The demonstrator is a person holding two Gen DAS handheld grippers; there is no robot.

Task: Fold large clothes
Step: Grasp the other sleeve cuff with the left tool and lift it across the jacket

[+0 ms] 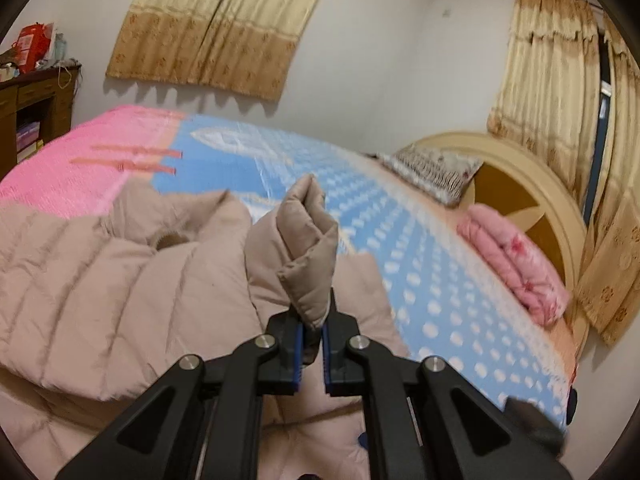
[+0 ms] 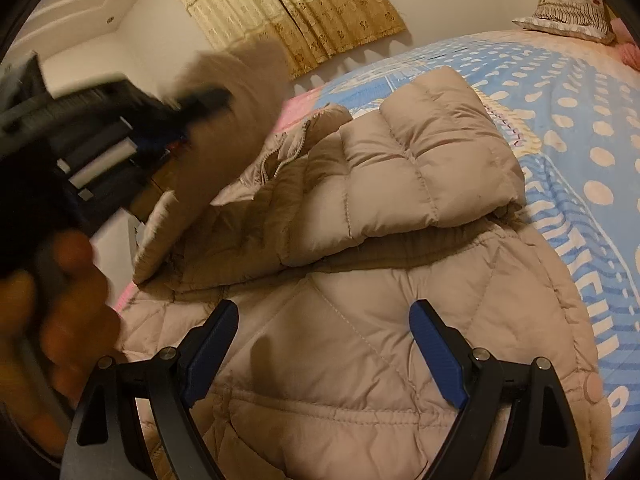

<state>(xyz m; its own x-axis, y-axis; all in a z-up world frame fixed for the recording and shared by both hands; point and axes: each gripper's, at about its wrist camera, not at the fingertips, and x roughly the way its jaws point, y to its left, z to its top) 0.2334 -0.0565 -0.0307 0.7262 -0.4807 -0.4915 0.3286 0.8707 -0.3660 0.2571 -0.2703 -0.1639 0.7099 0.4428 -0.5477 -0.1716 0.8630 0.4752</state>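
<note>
Folding a big puffy coat on the bed

The left gripper (image 1: 314,320) pinches the tan coat (image 1: 120,264) mid-frame. The right gripper (image 2: 324,316) is wide open, holding nothing, low over it.

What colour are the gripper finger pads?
Blue, set on black fingers; clearest in the right wrist view on the open right gripper, pads.

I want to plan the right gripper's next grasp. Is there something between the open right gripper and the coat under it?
Nothing visible is in the way. The right gripper is open over bare quilted fabric of the coat. The left gripper, shut on a coat edge, is off to the side.
</note>
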